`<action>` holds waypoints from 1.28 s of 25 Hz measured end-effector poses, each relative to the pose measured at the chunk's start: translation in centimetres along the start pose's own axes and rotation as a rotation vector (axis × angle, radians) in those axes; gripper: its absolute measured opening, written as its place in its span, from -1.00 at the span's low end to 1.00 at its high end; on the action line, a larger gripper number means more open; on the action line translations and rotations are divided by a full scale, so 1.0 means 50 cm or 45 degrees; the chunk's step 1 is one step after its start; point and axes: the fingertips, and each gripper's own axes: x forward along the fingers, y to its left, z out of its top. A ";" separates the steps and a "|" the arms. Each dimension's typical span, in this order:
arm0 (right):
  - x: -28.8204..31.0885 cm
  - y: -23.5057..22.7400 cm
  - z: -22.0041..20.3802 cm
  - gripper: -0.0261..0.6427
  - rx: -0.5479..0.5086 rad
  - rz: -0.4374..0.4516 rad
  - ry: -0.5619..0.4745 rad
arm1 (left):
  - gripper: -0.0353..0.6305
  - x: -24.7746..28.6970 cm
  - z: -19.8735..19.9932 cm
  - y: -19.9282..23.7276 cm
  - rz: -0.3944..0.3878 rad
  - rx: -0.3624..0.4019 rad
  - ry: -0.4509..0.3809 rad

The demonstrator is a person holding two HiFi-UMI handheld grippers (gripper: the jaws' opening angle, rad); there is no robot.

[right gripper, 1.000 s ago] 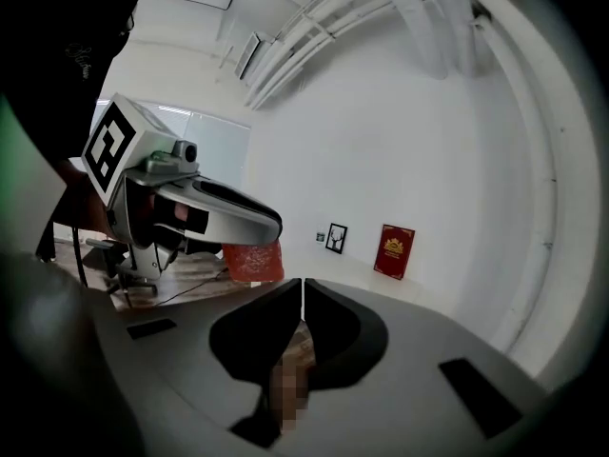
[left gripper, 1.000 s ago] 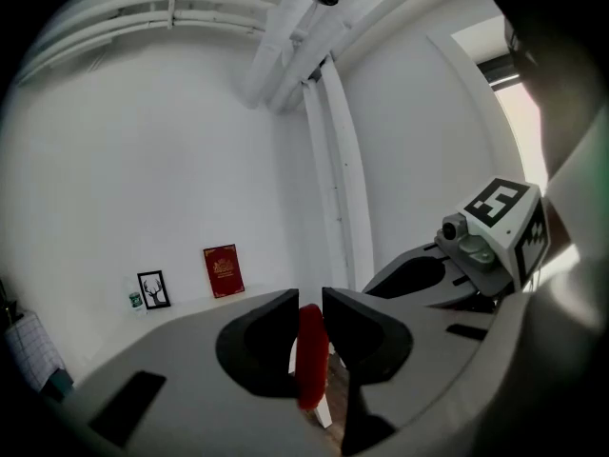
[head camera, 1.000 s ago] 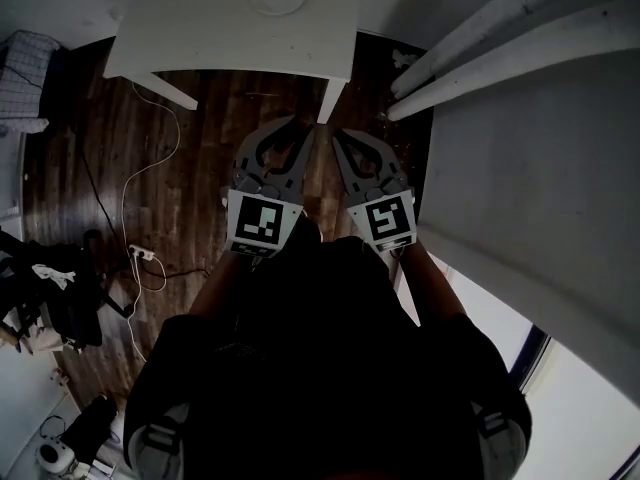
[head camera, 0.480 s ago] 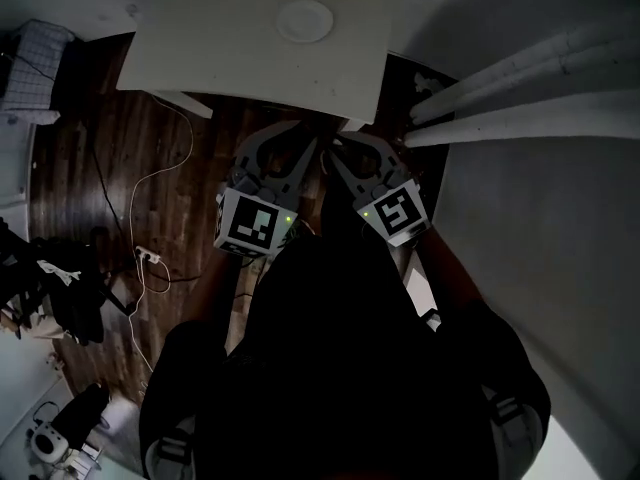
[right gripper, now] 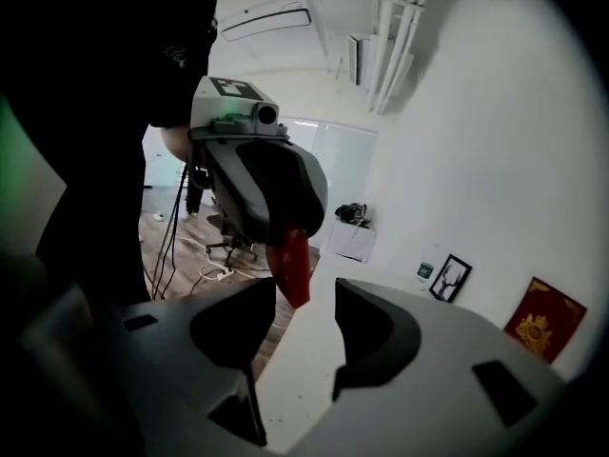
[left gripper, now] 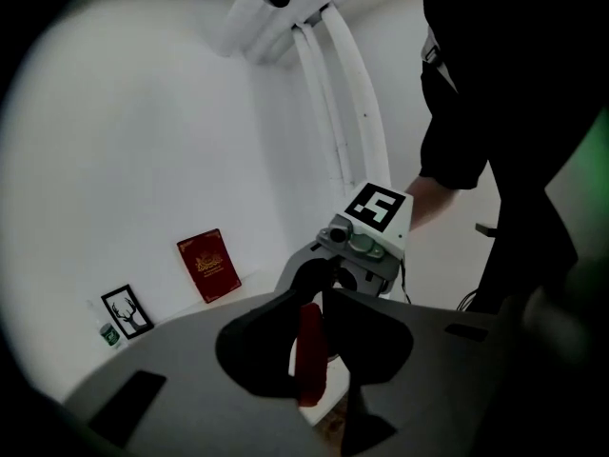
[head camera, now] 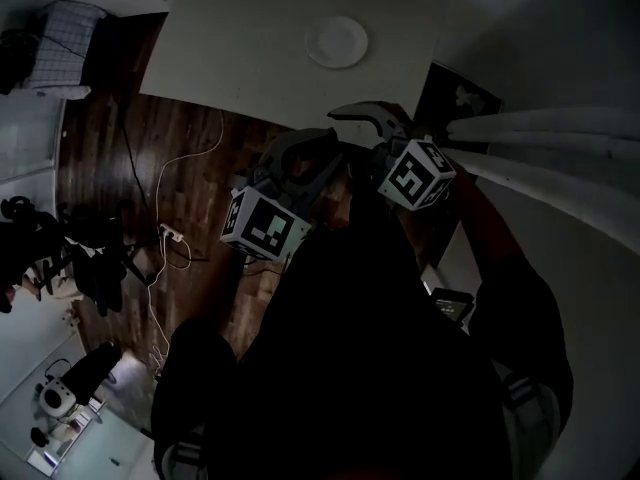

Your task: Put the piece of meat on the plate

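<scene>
Red meat (left gripper: 310, 362) in left claw (left gripper: 311, 303) (upright)

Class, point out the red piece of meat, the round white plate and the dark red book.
red piece of meat (left gripper: 311, 355): left gripper view, middle of the strip.
round white plate (head camera: 337, 42): head view, its bare centre.
dark red book (left gripper: 207, 266): left gripper view, its cover.

A sparse, office-like room. A white rectangular table (head camera: 250, 58) stands on dark wooden floorboards (head camera: 110, 168), beside a white power strip (head camera: 172, 235).
</scene>
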 end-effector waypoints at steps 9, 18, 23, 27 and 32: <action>0.037 0.020 0.012 -0.55 -0.160 0.131 -0.034 | -0.66 0.000 -0.037 0.019 -0.048 -0.010 0.035; 0.055 0.008 0.001 -0.59 -0.229 0.037 0.089 | -0.54 -0.022 -0.057 0.048 0.100 -0.086 -0.009; 0.042 -0.009 -0.011 -0.65 -0.201 -0.037 0.179 | -0.49 -0.020 -0.076 0.064 0.165 -0.180 -0.020; 0.045 0.001 -0.029 -0.65 -0.259 -0.057 0.226 | -0.50 -0.017 -0.088 0.055 0.176 -0.183 -0.009; 0.039 0.000 -0.023 -0.65 -0.315 -0.064 0.288 | -0.51 -0.018 -0.096 0.047 0.199 -0.203 -0.004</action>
